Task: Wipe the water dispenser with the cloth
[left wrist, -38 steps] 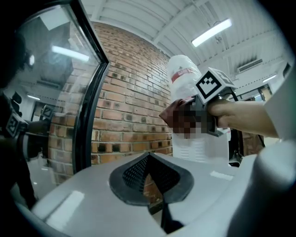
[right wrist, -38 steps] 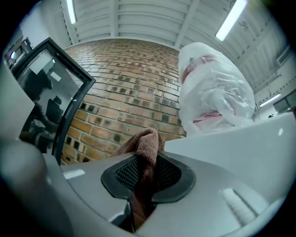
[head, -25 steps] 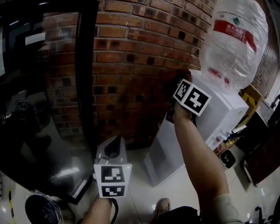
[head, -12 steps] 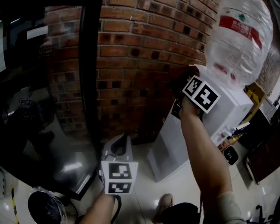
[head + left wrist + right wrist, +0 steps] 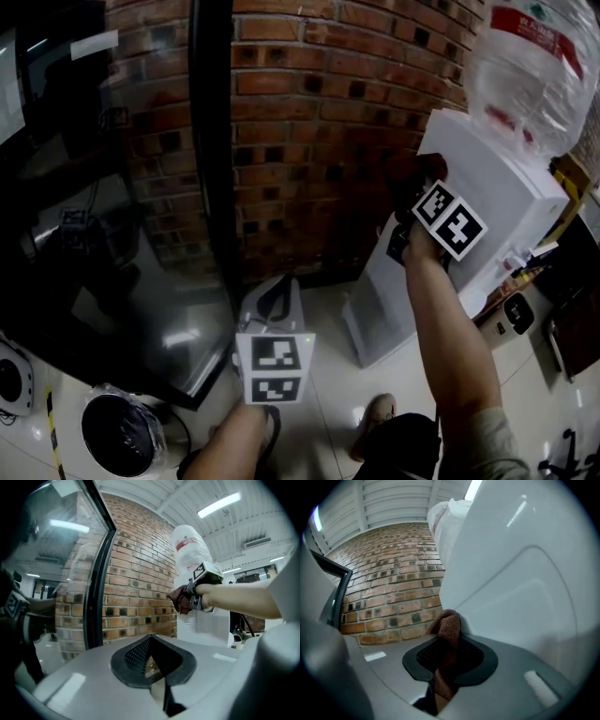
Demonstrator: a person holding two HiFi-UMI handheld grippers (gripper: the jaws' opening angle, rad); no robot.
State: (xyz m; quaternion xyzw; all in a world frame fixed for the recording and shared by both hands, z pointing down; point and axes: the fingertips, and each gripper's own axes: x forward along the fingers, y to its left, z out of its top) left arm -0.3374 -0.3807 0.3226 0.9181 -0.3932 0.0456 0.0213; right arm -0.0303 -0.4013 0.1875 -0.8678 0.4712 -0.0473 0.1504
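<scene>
Nearest, the left hand-held gripper (image 5: 273,292) hangs low, jaws pressed together on nothing, apparently kept clear. Farther out, the right hand-held gripper (image 5: 446,641) pinches the brown cloth (image 5: 449,624) against the white water dispenser's (image 5: 506,192) upper side, placed for wiping.

Left hand-held gripper (image 5: 151,660) and right hand-held gripper (image 5: 447,667): pale grey glossy plastic shells, with black perforated pads lining the jaws. Each carries a white marker cube (image 5: 274,366) printed with black square patterns. Person wears a light short sleeve (image 5: 483,442) and a pale shoe (image 5: 379,412).
</scene>
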